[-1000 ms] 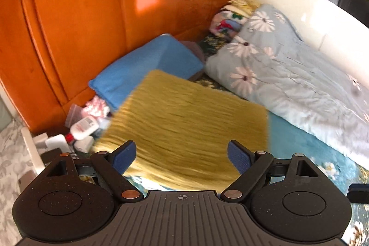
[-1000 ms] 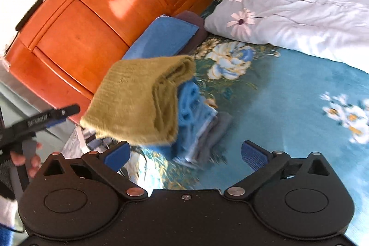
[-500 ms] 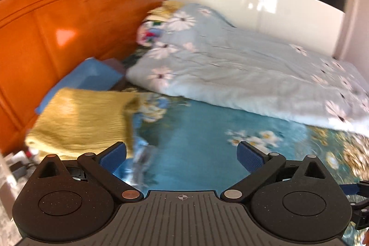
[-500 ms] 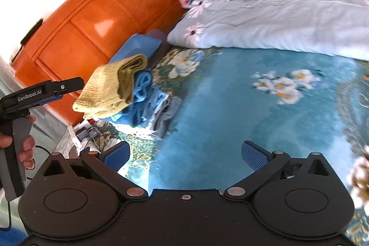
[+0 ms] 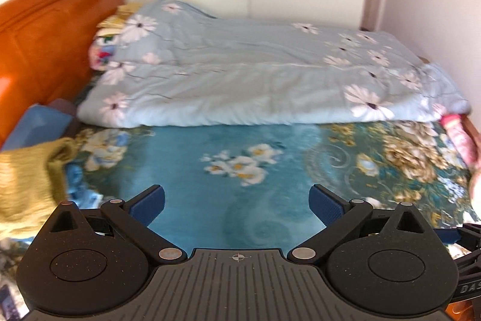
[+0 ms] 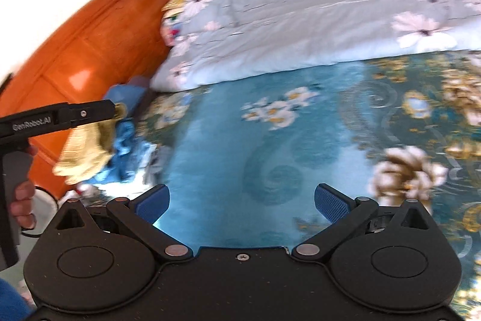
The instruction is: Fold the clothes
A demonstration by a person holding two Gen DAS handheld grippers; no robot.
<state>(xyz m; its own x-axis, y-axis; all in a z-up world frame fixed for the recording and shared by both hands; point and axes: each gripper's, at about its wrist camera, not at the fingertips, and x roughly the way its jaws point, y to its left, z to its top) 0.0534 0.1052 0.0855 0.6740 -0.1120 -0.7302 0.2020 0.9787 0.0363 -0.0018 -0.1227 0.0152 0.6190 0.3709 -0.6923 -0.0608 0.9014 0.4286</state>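
Observation:
A folded mustard-yellow knit garment [image 5: 27, 179] lies on top of a stack of folded blue and grey clothes [image 6: 126, 146] at the left end of the bed; the yellow garment also shows in the right wrist view [image 6: 84, 152]. My left gripper [image 5: 237, 202] is open and empty above the teal floral bedsheet [image 5: 192, 164], to the right of the stack. My right gripper [image 6: 242, 202] is open and empty above the same sheet [image 6: 246, 146]. The left gripper's body [image 6: 57, 118] shows at the left of the right wrist view, in front of the stack.
A pale blue daisy-print duvet [image 5: 255, 80] lies bunched along the far side of the bed. An orange wooden headboard [image 5: 45, 41] stands at the left, with a blue pillow [image 5: 36, 125] against it. A pink item [image 5: 460, 137] sits at the right bed edge.
Both grippers have swung right, away from the clothes stack, toward the middle of the bed. The yellow garment stays on the stack. Both stay open.

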